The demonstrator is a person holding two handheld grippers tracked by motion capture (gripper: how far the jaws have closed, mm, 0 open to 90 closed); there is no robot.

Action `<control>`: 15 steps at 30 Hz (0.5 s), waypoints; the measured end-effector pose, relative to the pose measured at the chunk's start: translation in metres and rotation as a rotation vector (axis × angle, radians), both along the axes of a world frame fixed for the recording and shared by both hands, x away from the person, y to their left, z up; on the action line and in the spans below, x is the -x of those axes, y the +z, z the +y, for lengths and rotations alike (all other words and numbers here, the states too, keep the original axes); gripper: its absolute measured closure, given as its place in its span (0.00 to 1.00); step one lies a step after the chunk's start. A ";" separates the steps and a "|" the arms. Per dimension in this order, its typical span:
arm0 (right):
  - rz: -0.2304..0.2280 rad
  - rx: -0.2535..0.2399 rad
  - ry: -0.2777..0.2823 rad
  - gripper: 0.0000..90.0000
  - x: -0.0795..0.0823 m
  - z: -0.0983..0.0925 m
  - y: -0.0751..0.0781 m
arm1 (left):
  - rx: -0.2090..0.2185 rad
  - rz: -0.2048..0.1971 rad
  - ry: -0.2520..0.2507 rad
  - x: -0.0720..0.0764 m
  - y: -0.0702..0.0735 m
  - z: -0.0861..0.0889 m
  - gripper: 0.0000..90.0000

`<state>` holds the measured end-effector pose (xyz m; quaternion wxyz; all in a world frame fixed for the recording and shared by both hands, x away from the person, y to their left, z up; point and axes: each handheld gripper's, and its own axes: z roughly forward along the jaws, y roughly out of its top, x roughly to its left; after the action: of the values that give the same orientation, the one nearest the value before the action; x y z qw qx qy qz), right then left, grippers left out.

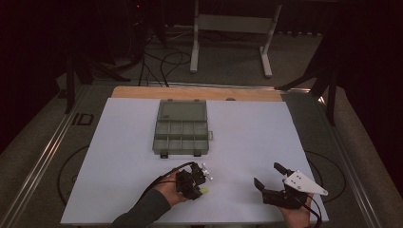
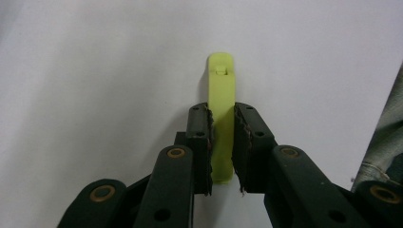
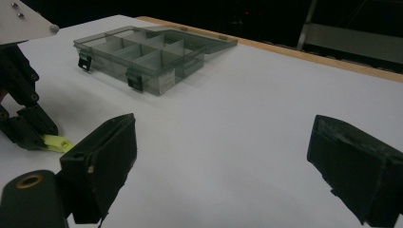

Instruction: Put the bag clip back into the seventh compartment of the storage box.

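Now you are clamping the left gripper (image 2: pixel 222 142) on the yellow clip (image 2: pixel 221 109); the right gripper (image 3: pixel 223 166) is waiting with jaws apart. Next, probably carrying it to the open box (image 1: pixel 182 128).

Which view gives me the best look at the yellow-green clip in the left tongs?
The left gripper view: the yellow-green clip stands lengthwise between the left tongs, pads pressed on both sides. The right gripper view shows just its tip poking out at the left edge. In the high view it is a small speck beside the hand.
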<state>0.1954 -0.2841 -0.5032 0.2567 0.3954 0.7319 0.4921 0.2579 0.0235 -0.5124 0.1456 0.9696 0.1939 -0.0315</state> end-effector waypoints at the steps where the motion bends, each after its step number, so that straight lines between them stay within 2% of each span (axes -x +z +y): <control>1: 0.000 0.000 -0.001 0.10 0.000 0.000 0.000 | -0.001 -0.005 0.001 0.000 0.000 0.000 0.87; 15: 0.000 0.000 0.003 0.10 0.000 0.001 -0.001 | 0.009 -0.029 0.040 -0.006 0.009 0.010 0.87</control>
<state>0.1959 -0.2828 -0.5038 0.2558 0.3941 0.7325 0.4926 0.2641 0.0330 -0.5036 0.1536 0.9652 0.2110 -0.0152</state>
